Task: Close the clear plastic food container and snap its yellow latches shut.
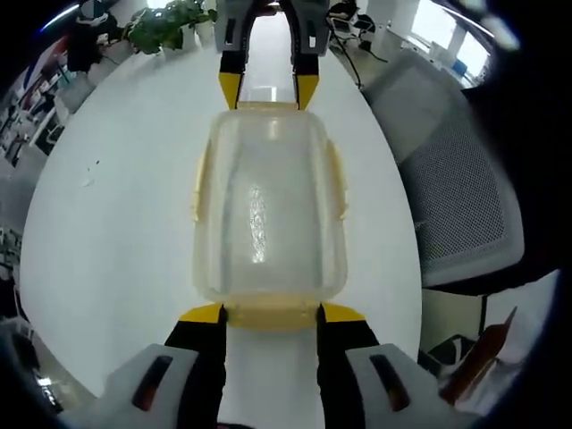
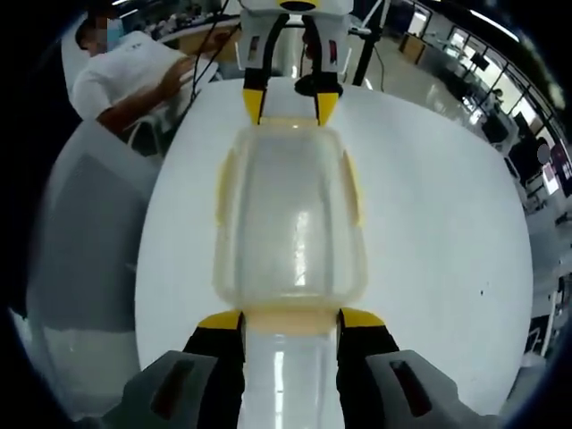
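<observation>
The clear plastic container (image 1: 268, 206) (image 2: 290, 214) rests lid-on upon a round white table (image 1: 107, 223) (image 2: 447, 223). Yellow side latches (image 1: 337, 179) (image 2: 223, 188) lie along its long edges; whether they are snapped I cannot tell. My left gripper (image 1: 272, 313) stands open at one short end, its yellow-tipped jaws flanking the end latch (image 1: 268, 315). At the opposite short end my right gripper (image 2: 290, 320) is open the same way around that end's latch (image 2: 290, 318). Each gripper appears across the box in the other's view: the right gripper (image 1: 268, 89), the left gripper (image 2: 290, 105).
A grey mesh office chair (image 1: 456, 188) stands beside the table edge. Another grey chair (image 2: 80, 241) sits at the other side. A person in a white shirt (image 2: 125, 76) sits beyond the table. A green plant (image 1: 165, 27) stands at the far rim.
</observation>
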